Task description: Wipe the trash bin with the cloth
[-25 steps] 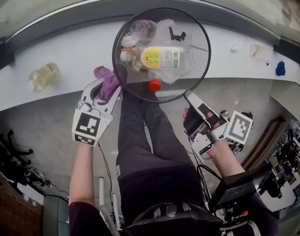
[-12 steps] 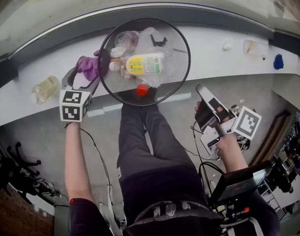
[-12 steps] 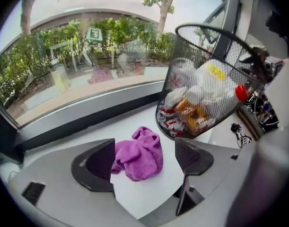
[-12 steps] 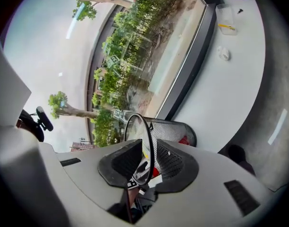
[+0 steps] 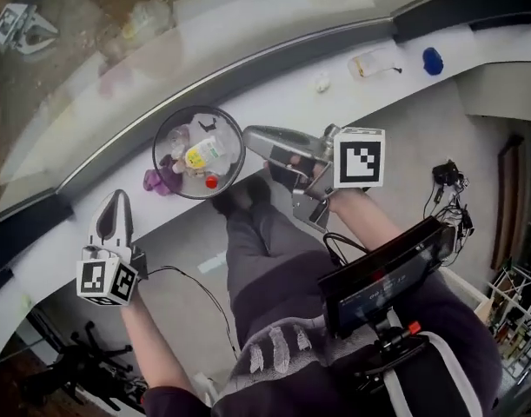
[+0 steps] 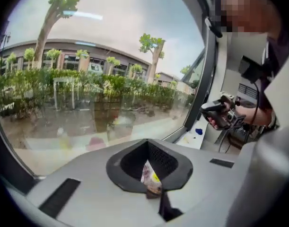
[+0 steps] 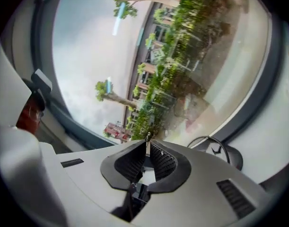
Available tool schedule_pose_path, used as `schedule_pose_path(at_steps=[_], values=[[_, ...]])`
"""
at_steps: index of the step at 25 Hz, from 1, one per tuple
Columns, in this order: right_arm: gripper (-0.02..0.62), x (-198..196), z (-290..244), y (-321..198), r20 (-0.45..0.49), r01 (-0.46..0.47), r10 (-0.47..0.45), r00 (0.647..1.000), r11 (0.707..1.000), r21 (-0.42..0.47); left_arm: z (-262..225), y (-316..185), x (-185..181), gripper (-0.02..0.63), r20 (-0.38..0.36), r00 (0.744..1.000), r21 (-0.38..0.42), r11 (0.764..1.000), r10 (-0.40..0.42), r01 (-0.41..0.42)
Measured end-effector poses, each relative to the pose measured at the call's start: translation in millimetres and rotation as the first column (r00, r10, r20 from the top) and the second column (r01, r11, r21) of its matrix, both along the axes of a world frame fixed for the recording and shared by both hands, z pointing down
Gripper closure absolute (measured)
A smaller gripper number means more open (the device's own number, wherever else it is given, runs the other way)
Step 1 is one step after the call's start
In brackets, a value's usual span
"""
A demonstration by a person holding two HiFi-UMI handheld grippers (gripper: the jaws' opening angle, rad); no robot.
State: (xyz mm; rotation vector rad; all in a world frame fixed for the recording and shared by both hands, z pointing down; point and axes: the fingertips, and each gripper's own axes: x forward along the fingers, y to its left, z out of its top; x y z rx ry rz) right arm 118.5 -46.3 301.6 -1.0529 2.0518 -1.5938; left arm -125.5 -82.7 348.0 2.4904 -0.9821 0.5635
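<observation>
Purple cloth point(image 5: 156, 179) lies bunched on the white ledge point(image 5: 282, 102), tight against the left side of the black mesh trash bin point(image 5: 200, 107); neither of my grippers has hold of it. My left gripper point(image 5: 117, 200) hangs low and well apart from both, with its jaws squeezed all the way together; I think that hand is just resting. My right gripper point(image 5: 250, 135) sits just beside the bin's right rim; its jaws are closing, with a thin gap left and nothing in it; my guess is that it is there to keep the bin steady, but I can't tell if it touches. The bin stands upright so its junk stays in, with a pale bottle point(image 5: 202, 155) on top.

Some things I can't see well; the bin's outside wall is hidden from above, so I can't say how clean it is; part of the cloth is tucked behind the rim; a small pale and yellow bit shows in the gap by my left pads, and I don't know what it is; my right gripper view catches only a slice of the rim.
</observation>
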Motion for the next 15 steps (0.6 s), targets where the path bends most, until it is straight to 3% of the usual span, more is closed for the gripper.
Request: schedule_pose_path(at_steps=[3, 6, 8, 12, 15], values=[[0.594, -10.8, -55.6, -5.8, -0.091, 0.079, -0.067, 0.994, 0.988, 0.136, -78.4, -5.9, 23.0, 0.611, 0.059, 0.996, 0.143, 0.987, 0.062, -0.07], [0.595, -27.0, -102.2, -14.4, -0.184, 0.178, -0.129, 0.974, 0.944, 0.278, -143.9, -3.7, 37.0, 0.611, 0.076, 0.995, 0.256, 0.962, 0.072, -0.089], [0.595, -40.5, -127.0, -15.5, -0.257, 0.25, -0.163, 0.953, 0.901, 0.355, -175.0, 5.2, 41.9, 0.611, 0.082, 0.994, 0.299, 0.95, 0.065, -0.087], [0.595, -62.1, -165.5, -6.7, -0.399, 0.358, -0.17, 0.901, 0.811, 0.463, -207.4, 22.1, 55.2, 0.611, 0.163, 0.985, 0.346, 0.931, 0.062, -0.116], [0.595, -96.2, -182.2, 5.5, -0.513, 0.476, -0.195, 0.836, 0.722, 0.502, -223.9, 33.4, 54.2, 0.611, 0.141, 0.989, 0.373, 0.922, 0.055, -0.104]])
